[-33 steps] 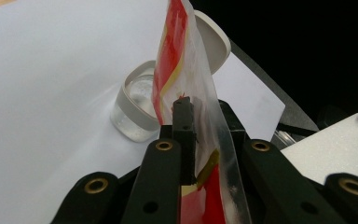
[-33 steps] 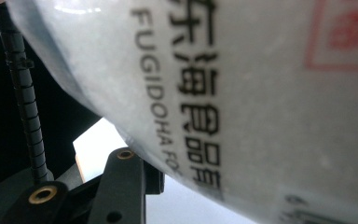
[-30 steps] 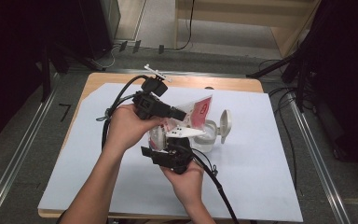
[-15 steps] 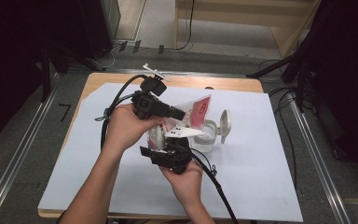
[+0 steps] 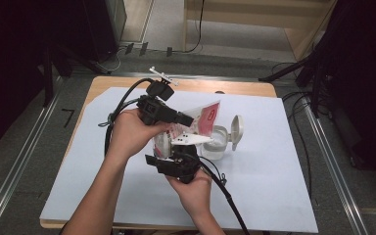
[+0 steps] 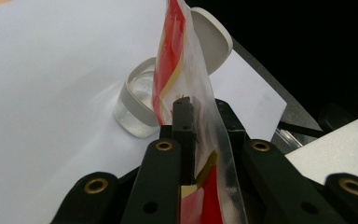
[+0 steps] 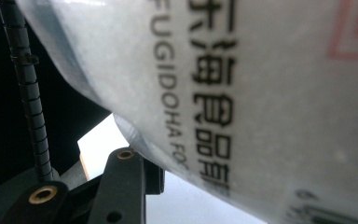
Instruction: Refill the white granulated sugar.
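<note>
White sheeting [image 5: 274,186] covers the tabletop [image 5: 245,87]. Left hand-held gripper [image 6: 204,122] is clamped on a red-and-clear pouch [image 5: 203,120] above an open-lidded jar [image 5: 219,142]. Right hand-held gripper [image 5: 176,164]: jaw state indeterminate.

light: bright, even overhead on sheet [image 5: 274,161]; dark surroundings
glare: sheet washed out left of jar [image 6: 137,105]
shadows: soft, faint beside jar
blur: bag [image 7: 261,93] too close, soft print

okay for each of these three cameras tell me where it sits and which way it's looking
High view: above the person's side, looking forward and down at the table; forearms, both hands show.
Left gripper view: on the left hand-held gripper, along its jaws pinching the red bag.
Right gripper view: pressed against that bag's printed side.
Shared: the bag.
</note>
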A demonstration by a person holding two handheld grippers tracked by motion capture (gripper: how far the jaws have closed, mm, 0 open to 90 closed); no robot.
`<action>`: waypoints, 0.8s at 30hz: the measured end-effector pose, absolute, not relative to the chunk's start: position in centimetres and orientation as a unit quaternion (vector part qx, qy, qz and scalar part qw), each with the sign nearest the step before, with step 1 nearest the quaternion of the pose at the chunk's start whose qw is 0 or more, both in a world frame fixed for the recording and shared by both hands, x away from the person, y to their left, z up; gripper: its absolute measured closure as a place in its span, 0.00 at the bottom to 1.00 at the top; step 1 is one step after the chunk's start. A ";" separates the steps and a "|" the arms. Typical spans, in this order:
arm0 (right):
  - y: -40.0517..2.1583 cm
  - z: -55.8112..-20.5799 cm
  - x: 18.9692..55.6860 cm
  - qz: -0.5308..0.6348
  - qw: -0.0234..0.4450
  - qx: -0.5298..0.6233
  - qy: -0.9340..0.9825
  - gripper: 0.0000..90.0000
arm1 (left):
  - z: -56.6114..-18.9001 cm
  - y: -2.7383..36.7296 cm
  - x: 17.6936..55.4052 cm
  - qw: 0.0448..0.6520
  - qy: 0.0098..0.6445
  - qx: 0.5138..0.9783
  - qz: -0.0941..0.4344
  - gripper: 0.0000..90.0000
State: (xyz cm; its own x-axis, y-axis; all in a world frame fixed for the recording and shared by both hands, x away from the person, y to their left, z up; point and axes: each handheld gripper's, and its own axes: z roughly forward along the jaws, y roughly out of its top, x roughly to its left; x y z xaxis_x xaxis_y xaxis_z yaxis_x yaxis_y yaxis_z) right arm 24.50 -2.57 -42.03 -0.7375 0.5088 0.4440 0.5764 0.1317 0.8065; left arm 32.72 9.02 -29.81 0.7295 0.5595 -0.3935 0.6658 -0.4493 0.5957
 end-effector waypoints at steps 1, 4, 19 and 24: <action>-2.5 -42.1 24.5 -0.551 0.030 -0.361 -0.751 0.69 | -29.8 9.0 32.7 0.379 0.359 0.850 -0.069 0.91; -2.5 -42.1 24.5 -0.552 0.031 -0.361 -0.751 0.69 | -29.8 9.0 32.7 0.380 0.360 0.849 -0.069 0.91; -2.6 -42.2 24.3 -0.554 0.033 -0.365 -0.748 0.69 | -29.9 8.7 32.6 0.378 0.359 0.851 -0.070 0.91; -2.6 -42.2 24.3 -0.555 0.031 -0.364 -0.747 0.69 | -29.9 8.7 32.6 0.378 0.357 0.851 -0.068 0.91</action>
